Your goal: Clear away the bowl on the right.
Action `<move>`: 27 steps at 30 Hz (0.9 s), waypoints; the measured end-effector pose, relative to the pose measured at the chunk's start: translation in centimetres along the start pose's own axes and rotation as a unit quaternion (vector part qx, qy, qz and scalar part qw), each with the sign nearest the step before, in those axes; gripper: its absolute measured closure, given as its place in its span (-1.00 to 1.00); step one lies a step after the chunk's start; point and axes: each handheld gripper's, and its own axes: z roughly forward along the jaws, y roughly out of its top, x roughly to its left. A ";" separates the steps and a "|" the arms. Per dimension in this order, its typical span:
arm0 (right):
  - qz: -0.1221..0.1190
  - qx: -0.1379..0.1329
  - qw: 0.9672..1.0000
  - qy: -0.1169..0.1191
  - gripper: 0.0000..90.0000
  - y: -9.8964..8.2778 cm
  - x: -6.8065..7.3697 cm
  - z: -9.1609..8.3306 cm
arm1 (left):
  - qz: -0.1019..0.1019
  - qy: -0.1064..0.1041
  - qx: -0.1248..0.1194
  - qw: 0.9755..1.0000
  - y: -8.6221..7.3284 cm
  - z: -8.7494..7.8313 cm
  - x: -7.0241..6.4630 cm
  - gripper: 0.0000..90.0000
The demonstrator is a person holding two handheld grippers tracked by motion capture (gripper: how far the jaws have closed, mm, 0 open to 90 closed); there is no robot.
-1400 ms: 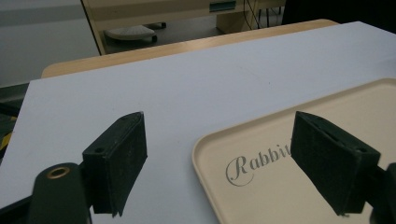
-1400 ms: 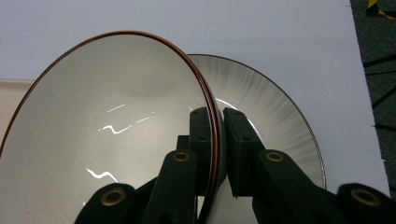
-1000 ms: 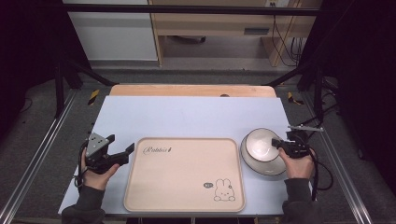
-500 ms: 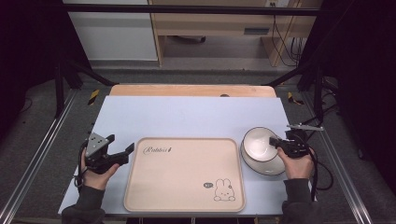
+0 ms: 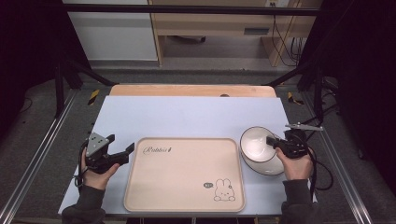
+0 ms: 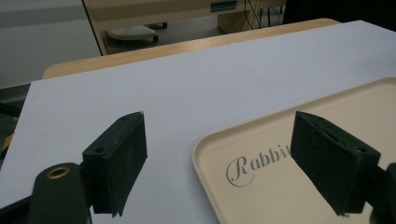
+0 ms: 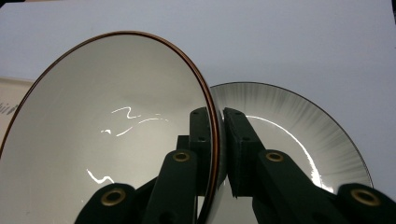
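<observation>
Since a second ago the white bowl (image 5: 258, 143) has come up off the plate (image 5: 271, 166) and shifted a little left, now tilted in the right gripper (image 5: 275, 143), whose jaws are clamped on its near-right rim, one inside and one outside; in the right gripper view the bowl (image 7: 112, 130) has a thin brown edge and the plate (image 7: 299, 135) lies behind it on the white table (image 7: 299, 42). The left gripper (image 5: 122, 154) has kept its place at the left edge of the beige tray (image 5: 182, 186), jaws spread wide and holding nothing. In the left gripper view one jaw hangs above the table (image 6: 140, 79) and the other above the tray (image 6: 261, 186) by its "Rabbit" lettering (image 6: 257, 161).
</observation>
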 end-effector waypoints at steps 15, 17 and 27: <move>-0.017 -0.011 0.999 0.026 0.84 0.4 1.7 -0.6 | 0.002 -0.002 -0.001 1.000 0.0 -0.1 0.0 -0.59; -0.025 -0.013 0.999 0.028 0.84 0.4 2.0 -0.6 | 0.001 -0.001 -0.001 1.000 0.0 -0.1 0.0 -0.59; -0.035 -0.010 0.998 0.050 0.84 0.6 3.4 -0.5 | 0.001 -0.002 -0.002 1.000 0.0 -0.1 -0.1 -0.59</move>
